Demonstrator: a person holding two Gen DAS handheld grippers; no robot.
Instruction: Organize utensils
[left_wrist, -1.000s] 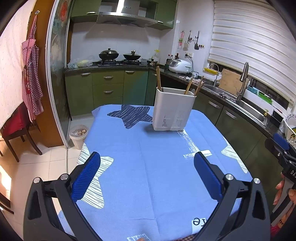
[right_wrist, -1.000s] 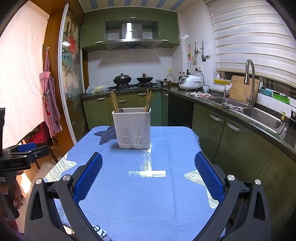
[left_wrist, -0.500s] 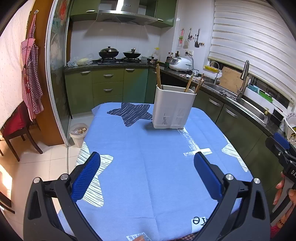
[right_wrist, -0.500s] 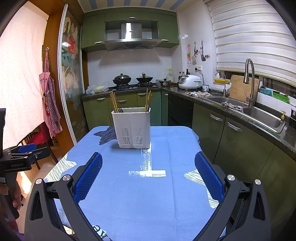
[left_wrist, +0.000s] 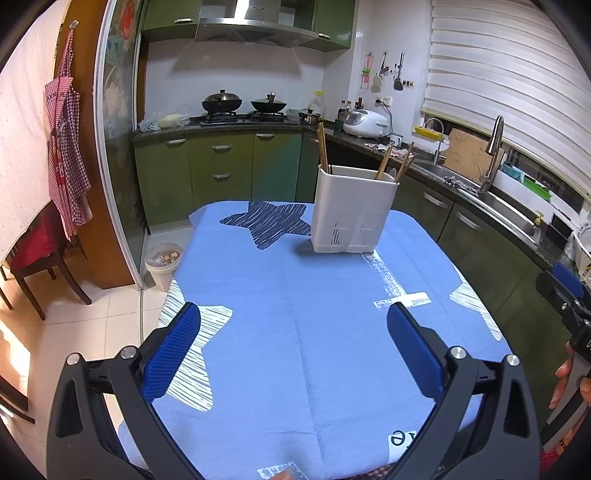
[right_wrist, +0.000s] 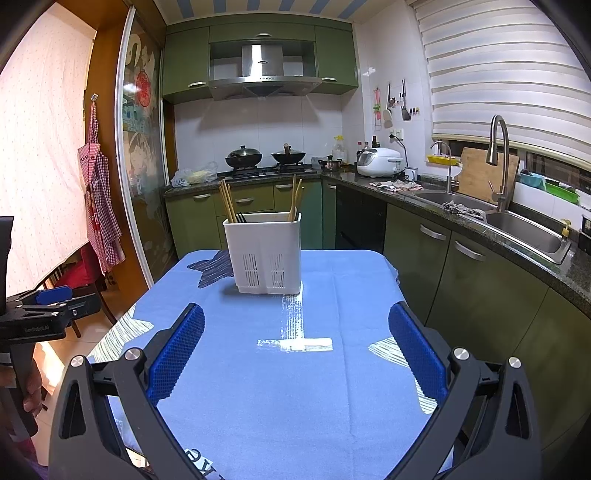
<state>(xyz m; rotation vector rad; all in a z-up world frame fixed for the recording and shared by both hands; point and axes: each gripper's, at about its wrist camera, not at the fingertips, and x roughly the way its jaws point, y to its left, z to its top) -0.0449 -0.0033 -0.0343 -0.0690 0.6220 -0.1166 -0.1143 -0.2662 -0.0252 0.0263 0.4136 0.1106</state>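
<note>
A white utensil holder (left_wrist: 351, 210) (right_wrist: 264, 253) stands upright on the far part of the blue tablecloth (left_wrist: 295, 314) (right_wrist: 295, 369). Wooden chopsticks (left_wrist: 323, 147) (right_wrist: 227, 201) stick out of its left side and more chopsticks (left_wrist: 402, 162) (right_wrist: 295, 197) out of its right side. My left gripper (left_wrist: 293, 347) is open above the near part of the table, nothing between its blue pads. My right gripper (right_wrist: 295, 350) is open too and empty, well short of the holder.
Green kitchen cabinets and a stove with two pans (right_wrist: 264, 157) line the back wall. A counter with a sink (right_wrist: 517, 225) runs along the right. A small bin (left_wrist: 162, 260) and a chair (left_wrist: 40, 254) stand on the floor to the left of the table.
The left wrist view has tilted down slightly, so the holder sits a little lower in it. The right gripper has not moved. Both stay open.
</note>
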